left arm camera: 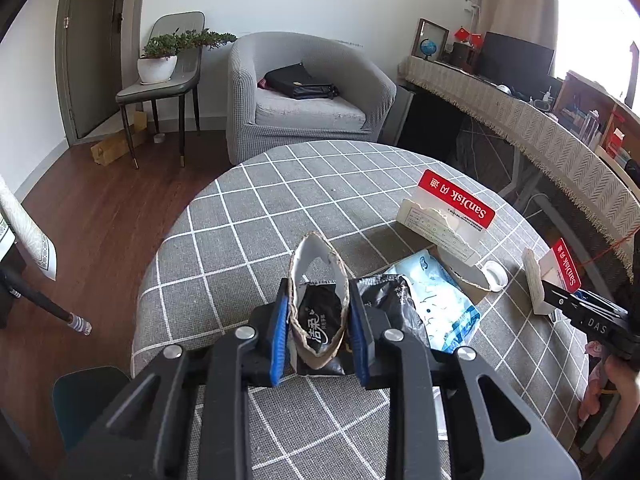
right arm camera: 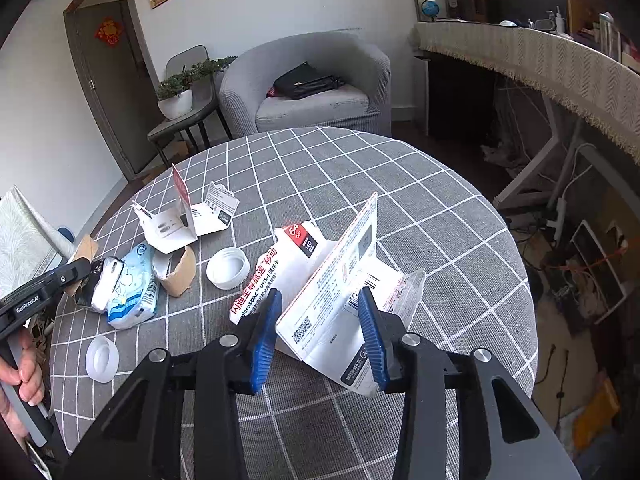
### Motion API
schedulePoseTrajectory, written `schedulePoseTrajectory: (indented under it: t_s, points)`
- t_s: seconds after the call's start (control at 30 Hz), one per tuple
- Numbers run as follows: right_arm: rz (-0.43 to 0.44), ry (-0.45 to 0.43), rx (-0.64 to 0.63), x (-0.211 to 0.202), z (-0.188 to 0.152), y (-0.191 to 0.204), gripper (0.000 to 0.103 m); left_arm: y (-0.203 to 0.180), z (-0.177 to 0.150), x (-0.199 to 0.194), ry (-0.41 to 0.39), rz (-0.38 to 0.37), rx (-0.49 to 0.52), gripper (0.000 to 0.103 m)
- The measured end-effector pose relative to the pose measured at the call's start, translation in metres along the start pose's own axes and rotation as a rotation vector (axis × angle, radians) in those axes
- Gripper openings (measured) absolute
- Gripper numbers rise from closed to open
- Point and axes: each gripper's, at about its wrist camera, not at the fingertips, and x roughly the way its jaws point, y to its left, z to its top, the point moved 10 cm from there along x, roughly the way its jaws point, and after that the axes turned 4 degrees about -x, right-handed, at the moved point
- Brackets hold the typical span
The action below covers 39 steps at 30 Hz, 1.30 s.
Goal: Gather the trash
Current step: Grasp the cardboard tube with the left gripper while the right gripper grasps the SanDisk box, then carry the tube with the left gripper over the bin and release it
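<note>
My left gripper (left arm camera: 319,312) is shut on a squashed cardboard tube (left arm camera: 316,260) with a black wrapper (left arm camera: 320,320) stuffed inside it, just above the checked tablecloth (left arm camera: 260,208). My right gripper (right arm camera: 318,320) has its blue pads against both sides of a folded white SanDisk card packaging (right arm camera: 336,296) that stands on the table. More trash lies between the two: a blue-and-white wipes packet (right arm camera: 132,292), a torn cardboard piece (right arm camera: 178,272), a white cap (right arm camera: 227,268), a clear plastic ring (right arm camera: 102,358) and another opened SanDisk packaging (right arm camera: 180,220).
The round table sits in front of a grey armchair (left arm camera: 312,92) holding a black bag. A chair with a potted plant (left arm camera: 160,60) stands at the back left, and a long cloth-covered counter (left arm camera: 540,120) runs along the right. A hand (right arm camera: 24,364) grips the left tool.
</note>
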Motion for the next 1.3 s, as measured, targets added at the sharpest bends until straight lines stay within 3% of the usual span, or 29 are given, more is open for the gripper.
schedulePoseTrajectory:
  t_s: [0.13, 0.2, 0.33, 0.97, 1.3]
  points:
    - [-0.040, 0.021, -0.012, 0.004, 0.000, -0.001, 0.020, 0.003, 0.002, -0.005, -0.008, -0.004, -0.003, 0.029]
    - [-0.046, 0.016, -0.008, 0.003, 0.001, -0.004, 0.007, 0.004, 0.004, -0.009, -0.019, -0.009, -0.003, 0.029]
    - [-0.032, 0.002, -0.003, -0.001, 0.005, -0.003, 0.001, 0.005, 0.008, -0.017, -0.034, -0.023, -0.003, 0.029]
    - [-0.049, -0.053, -0.047, -0.017, 0.026, 0.021, 0.000, 0.011, 0.012, -0.035, -0.051, -0.047, -0.005, 0.029]
    - [0.062, -0.109, -0.124, -0.034, 0.045, 0.087, 0.001, 0.057, 0.009, -0.050, -0.060, 0.008, -0.017, 0.029]
